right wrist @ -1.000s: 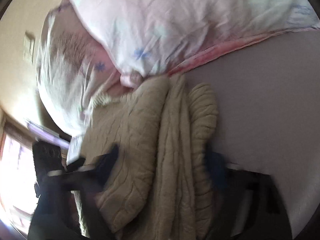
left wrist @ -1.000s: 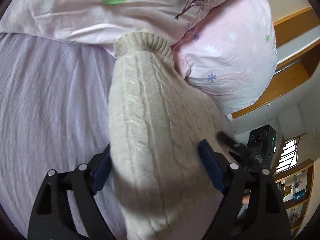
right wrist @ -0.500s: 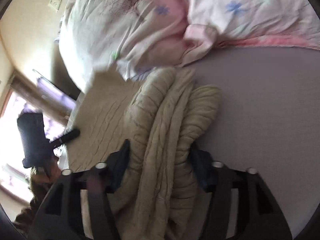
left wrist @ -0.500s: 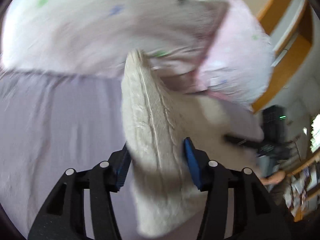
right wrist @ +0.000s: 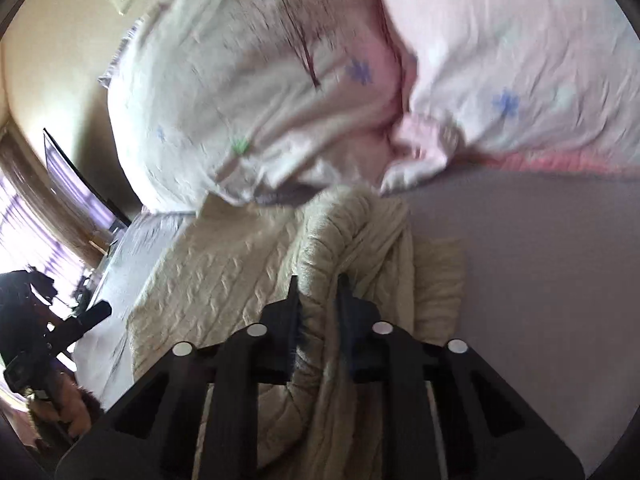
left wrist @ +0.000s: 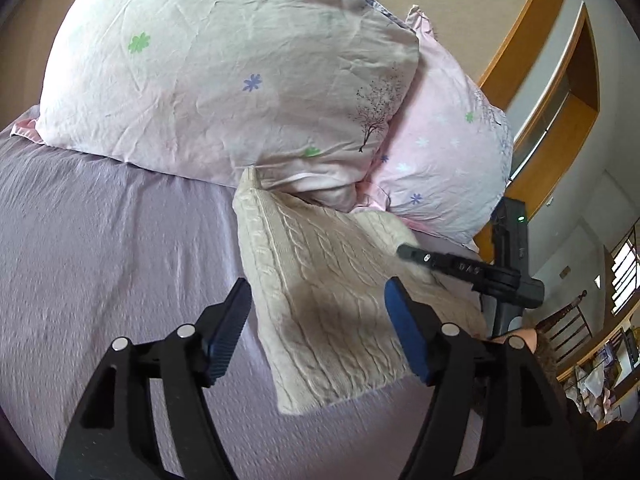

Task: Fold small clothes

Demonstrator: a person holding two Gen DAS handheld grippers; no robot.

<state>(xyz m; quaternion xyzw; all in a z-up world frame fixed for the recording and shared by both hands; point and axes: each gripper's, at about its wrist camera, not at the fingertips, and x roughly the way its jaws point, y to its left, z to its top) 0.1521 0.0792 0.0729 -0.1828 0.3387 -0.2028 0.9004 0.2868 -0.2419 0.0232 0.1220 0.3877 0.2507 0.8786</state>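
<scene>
A cream cable-knit sweater (left wrist: 320,292) lies flat on the lilac bed sheet (left wrist: 100,248), its far corner against the pillows. My left gripper (left wrist: 318,300) is open above its near part, fingers apart and holding nothing. In the right wrist view the sweater (right wrist: 224,272) has a bunched, rolled fold at its right side. My right gripper (right wrist: 318,288) is shut on that bunched fold. The right gripper also shows in the left wrist view (left wrist: 452,266), at the sweater's right edge.
Two pink flowered pillows (left wrist: 240,80) (left wrist: 444,168) lie at the head of the bed, just behind the sweater. A wooden headboard and frame (left wrist: 532,40) stand at the right. A dark screen (right wrist: 76,184) stands at the far left of the room.
My left gripper has let go of the sweater and opened wide; the sweater now lies flat. My right gripper has closed on the bunched fold.
</scene>
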